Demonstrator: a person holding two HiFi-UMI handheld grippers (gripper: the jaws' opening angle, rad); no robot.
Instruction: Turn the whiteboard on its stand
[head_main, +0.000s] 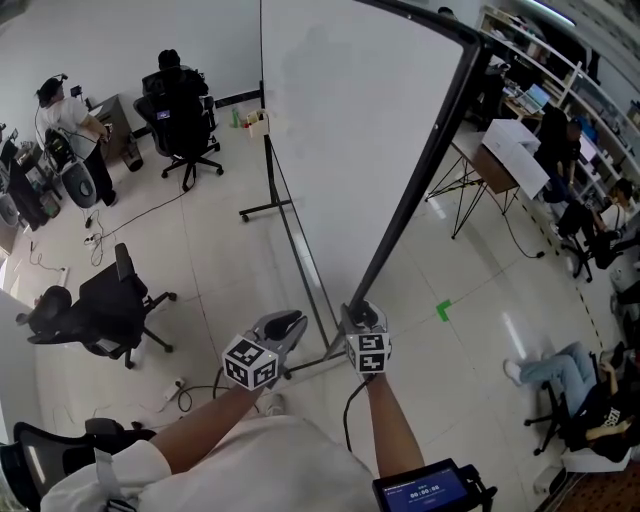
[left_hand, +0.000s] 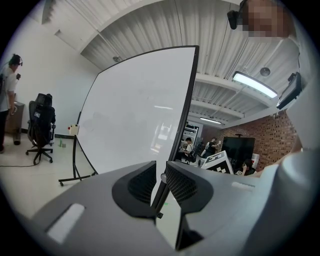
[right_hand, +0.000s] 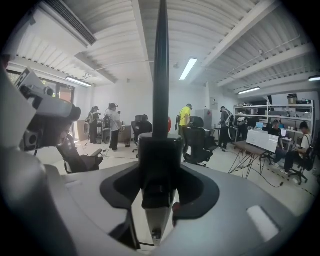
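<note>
turn looks barely begun (can't judge how far the board has swung). whiteboard (head_main: 350, 120) sits on its stand (head_main: 268, 208) straight ahead, its dark side edge toward the person. right gripper (head_main: 362, 318) is clenched on that edge, low down. left gripper (head_main: 290, 322) is just beside it, jaws a little apart, grasping nothing. still to do: swing the board round. glossy tiled floor (head_main: 200, 250), office chairs (head_main: 110, 310), seated people, a tabletop (head_main: 490, 160) at right.
</note>
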